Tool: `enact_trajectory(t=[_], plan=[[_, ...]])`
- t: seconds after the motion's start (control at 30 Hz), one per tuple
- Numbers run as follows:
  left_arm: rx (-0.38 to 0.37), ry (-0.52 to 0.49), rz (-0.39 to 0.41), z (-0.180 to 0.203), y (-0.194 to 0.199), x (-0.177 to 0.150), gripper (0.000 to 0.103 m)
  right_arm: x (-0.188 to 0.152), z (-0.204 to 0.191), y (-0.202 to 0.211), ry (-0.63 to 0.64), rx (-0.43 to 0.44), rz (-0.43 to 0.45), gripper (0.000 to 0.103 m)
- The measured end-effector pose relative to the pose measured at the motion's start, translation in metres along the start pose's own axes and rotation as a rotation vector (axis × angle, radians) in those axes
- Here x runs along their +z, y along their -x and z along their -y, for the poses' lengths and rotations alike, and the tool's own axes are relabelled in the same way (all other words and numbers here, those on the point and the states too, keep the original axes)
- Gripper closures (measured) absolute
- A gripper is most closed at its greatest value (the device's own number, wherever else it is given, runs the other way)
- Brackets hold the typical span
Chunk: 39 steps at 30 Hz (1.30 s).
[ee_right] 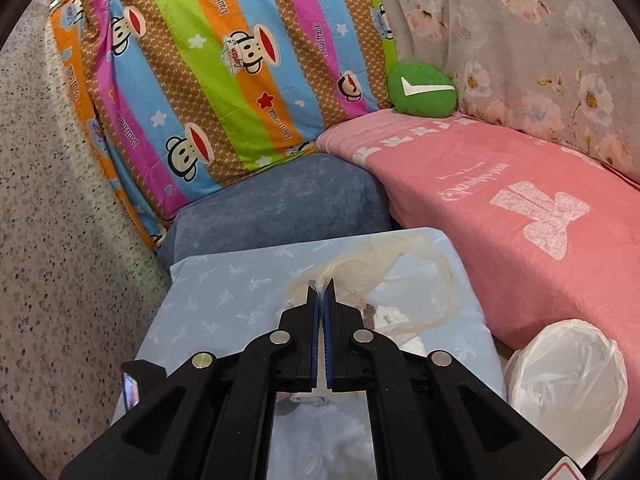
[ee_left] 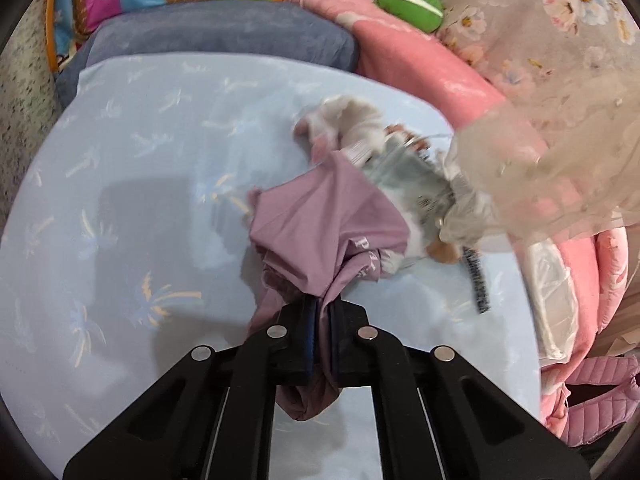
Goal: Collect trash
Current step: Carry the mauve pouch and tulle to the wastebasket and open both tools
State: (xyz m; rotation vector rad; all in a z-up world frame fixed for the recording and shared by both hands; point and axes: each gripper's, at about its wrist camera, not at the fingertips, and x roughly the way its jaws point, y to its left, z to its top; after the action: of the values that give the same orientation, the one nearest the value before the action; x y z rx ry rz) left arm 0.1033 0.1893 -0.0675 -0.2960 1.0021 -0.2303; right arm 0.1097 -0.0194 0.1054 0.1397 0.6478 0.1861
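My left gripper [ee_left: 322, 320] is clamped tight on a bunched mauve cloth [ee_left: 320, 232]; the fabric runs up from between my pads and spreads over the light blue palm-print sheet [ee_left: 140, 200]. Just past the cloth, blurred: crumpled wrappers and tissue [ee_left: 400, 176], touching its far edge. My right gripper [ee_right: 322, 312] has its jaws nearly closed, pinching the edge of a translucent beige plastic bag [ee_right: 416, 276] at the fingertips; the bag hangs ahead and right over the sheet. White plastic bag [ee_right: 568, 372] sits on the pink blanket [ee_right: 520, 184], right of my right jaws.
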Motion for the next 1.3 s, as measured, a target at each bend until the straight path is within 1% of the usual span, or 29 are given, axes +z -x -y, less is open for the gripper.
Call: enact_trajectory(t=[0.17,0.27,0.5,0.67,0.87,1.0,1.2,1.3], plan=[[-0.030,-0.071,0.065,0.040,0.028,0.016,0.098,0.004,0.031,0.023,-0.029,-0.061,0.038,0.101],[-0.057,-0.115,0.095,0.065,0.033,0.030,0.098,0.004,0.054,0.038,-0.059,-0.088,0.057,0.101],[-0.118,-0.230,0.104,0.130,0.028,0.038,0.098,-0.005,0.110,0.069,-0.135,-0.166,0.084,0.101],[-0.164,-0.317,0.088,0.176,0.017,0.037,0.098,-0.017,0.153,0.086,-0.200,-0.220,0.086,0.101],[-0.225,-0.424,0.048,0.231,0.004,0.027,0.098,-0.034,0.200,0.099,-0.272,-0.283,0.078,0.101],[-0.265,-0.500,0.015,0.265,-0.006,0.017,0.097,-0.047,0.224,0.104,-0.313,-0.312,0.069,0.101],[-0.300,-0.553,-0.032,0.302,-0.022,0.006,0.096,-0.062,0.249,0.107,-0.355,-0.344,0.053,0.101],[-0.313,-0.570,-0.056,0.313,-0.030,0.000,0.096,-0.064,0.259,0.107,-0.368,-0.356,0.049,0.101]])
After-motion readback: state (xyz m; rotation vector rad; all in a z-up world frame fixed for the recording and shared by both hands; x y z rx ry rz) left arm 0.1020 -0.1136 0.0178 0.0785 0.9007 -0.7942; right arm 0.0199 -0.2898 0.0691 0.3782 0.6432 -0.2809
